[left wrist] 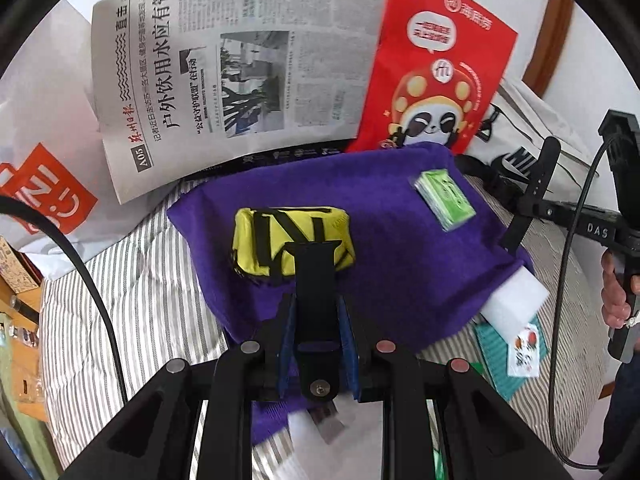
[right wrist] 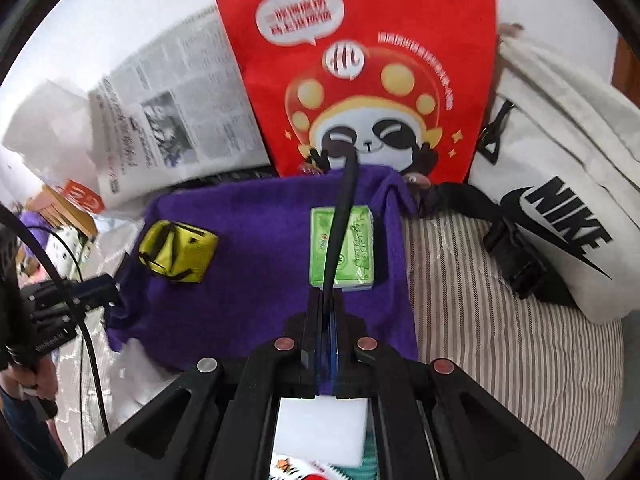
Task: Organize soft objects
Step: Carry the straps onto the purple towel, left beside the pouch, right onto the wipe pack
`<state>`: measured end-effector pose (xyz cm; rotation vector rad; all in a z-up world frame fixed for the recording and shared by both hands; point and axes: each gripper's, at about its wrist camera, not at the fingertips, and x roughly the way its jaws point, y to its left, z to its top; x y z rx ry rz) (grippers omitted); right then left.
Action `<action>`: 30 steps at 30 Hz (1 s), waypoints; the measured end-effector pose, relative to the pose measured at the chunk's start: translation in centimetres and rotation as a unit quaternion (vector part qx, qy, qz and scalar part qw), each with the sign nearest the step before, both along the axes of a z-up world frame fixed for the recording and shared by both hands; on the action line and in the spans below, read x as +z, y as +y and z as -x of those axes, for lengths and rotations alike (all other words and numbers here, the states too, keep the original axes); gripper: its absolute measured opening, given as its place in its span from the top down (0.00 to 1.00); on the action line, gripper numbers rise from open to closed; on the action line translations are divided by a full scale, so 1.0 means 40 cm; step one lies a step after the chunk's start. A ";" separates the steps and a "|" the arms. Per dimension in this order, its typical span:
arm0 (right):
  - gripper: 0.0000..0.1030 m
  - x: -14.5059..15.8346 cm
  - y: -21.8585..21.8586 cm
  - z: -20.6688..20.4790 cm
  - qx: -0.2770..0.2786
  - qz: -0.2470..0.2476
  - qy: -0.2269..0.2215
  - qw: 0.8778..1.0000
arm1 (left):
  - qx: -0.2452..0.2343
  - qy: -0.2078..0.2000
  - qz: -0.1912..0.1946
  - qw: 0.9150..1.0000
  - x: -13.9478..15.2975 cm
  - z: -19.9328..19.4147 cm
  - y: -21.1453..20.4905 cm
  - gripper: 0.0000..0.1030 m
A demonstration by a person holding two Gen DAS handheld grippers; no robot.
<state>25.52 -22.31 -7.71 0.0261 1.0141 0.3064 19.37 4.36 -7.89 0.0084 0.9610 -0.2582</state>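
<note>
1. A purple towel (left wrist: pixel 380 216) lies spread on a striped bedcover (left wrist: pixel 140 300), the main soft thing here.
2. A yellow pouch (left wrist: pixel 288 236) with black straps sits on the towel's left part; a green tissue pack (right wrist: pixel 342 250) sits on its right part, well apart from the pouch.
3. The left gripper (left wrist: pixel 316 308) has its jaws nearly together; the towel edge lies under them, and whether they pinch it cannot be told.
4. The right gripper (right wrist: pixel 326 320) is pressed fully together, with purple cloth showing at its tips.
5. A white foam block (left wrist: pixel 516 300) pokes out from under the towel's right edge.
6. Behind the towel stand a newspaper (left wrist: pixel 224 64) and a red panda bag (right wrist: pixel 360 68); a white Nike bag (right wrist: pixel 568 208) lies to the right.
</note>
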 end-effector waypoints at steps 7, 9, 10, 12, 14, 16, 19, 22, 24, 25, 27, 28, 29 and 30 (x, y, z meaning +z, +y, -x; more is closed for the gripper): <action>0.97 -0.068 0.021 -0.045 0.020 0.022 0.047 0.998 | 0.001 0.012 0.007 1.000 -0.043 -0.052 0.008 0.80; 0.97 -0.078 0.030 -0.052 0.022 0.027 0.052 0.998 | 0.003 0.016 0.006 1.000 -0.059 -0.061 0.009 0.80; 0.97 -0.081 0.034 -0.055 0.023 0.029 0.052 0.998 | 0.003 0.018 0.006 1.000 -0.066 -0.064 0.011 0.80; 0.97 -0.087 0.044 -0.061 0.027 0.038 0.055 0.997 | 0.004 0.021 0.008 1.000 -0.078 -0.070 0.014 0.80; 0.97 -0.094 0.051 -0.066 0.028 0.042 0.057 0.997 | 0.004 0.022 0.007 1.000 -0.087 -0.070 0.020 0.80; 0.97 -0.102 0.054 -0.071 0.031 0.041 0.062 0.997 | 0.007 0.025 0.007 1.000 -0.095 -0.072 0.026 0.80; 0.97 -0.122 0.050 -0.083 0.027 0.038 0.076 0.996 | 0.008 0.030 0.008 0.999 -0.108 -0.076 0.028 0.80; 0.97 -0.137 0.043 -0.093 0.020 0.032 0.082 0.996 | 0.011 0.033 0.001 0.999 -0.122 -0.080 0.025 0.80; 0.97 -0.147 0.040 -0.094 0.020 0.029 0.083 0.996 | 0.013 0.037 0.002 0.999 -0.132 -0.086 0.025 0.79; 0.97 -0.150 0.040 -0.094 0.021 0.027 0.083 0.996 | 0.014 0.039 0.002 0.999 -0.137 -0.087 0.023 0.79; 0.97 -0.159 0.040 -0.095 0.019 0.027 0.086 0.996 | 0.014 0.040 -0.001 0.999 -0.146 -0.087 0.020 0.79; 0.96 -0.161 0.042 -0.096 0.019 0.026 0.086 0.996 | 0.014 0.042 -0.001 0.999 -0.150 -0.088 0.019 0.79; 0.96 -0.162 0.042 -0.097 0.020 0.025 0.087 0.996 | 0.015 0.045 -0.001 0.999 -0.155 -0.090 0.018 0.79; 0.96 -0.161 0.040 -0.097 0.018 0.025 0.085 0.996 | 0.016 0.047 -0.002 0.999 -0.157 -0.091 0.018 0.79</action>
